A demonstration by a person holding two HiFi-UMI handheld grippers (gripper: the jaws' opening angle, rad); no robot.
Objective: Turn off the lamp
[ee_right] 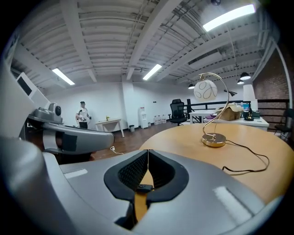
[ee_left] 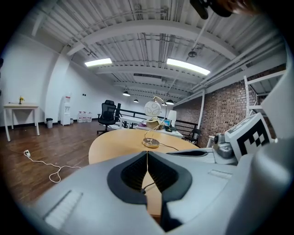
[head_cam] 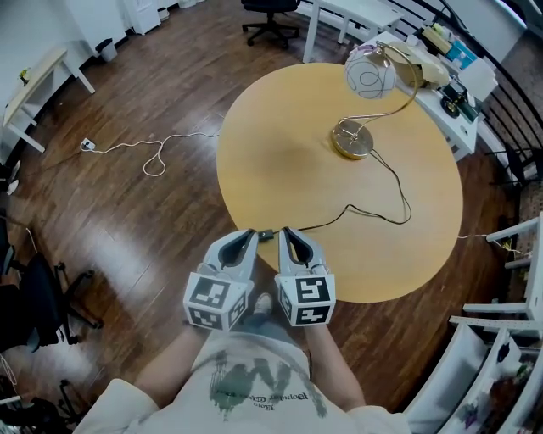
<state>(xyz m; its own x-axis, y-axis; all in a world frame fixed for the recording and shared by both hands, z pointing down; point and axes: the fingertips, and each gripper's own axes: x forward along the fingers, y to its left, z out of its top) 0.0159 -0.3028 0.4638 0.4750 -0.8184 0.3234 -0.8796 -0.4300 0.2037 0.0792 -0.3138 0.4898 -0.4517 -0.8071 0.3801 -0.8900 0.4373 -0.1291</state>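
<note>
Here, what looks like the cord switch [head_cam: 265, 233] lies at the tabletop [head_cam: 280, 161] edge, lower centre, directly between the left claw [head_cam: 251, 234] and the right claw [head_cam: 284, 232]. Both are closed and empty, and neither is nearer. The lamp [head_cam: 370, 78] stands far off at upper right.

A dark wooden floor [head_cam: 127, 220] surrounds a round, pale wood bench [head_cam: 280, 161]. A black office chair [head_cam: 270, 17] stands on the far side and a white table [head_cam: 38, 80] far left. White walls [ee_left: 27, 82] meet a brick wall [ee_left: 225, 110] on the right, under lit ceiling strip lights [ee_left: 187, 66].
</note>
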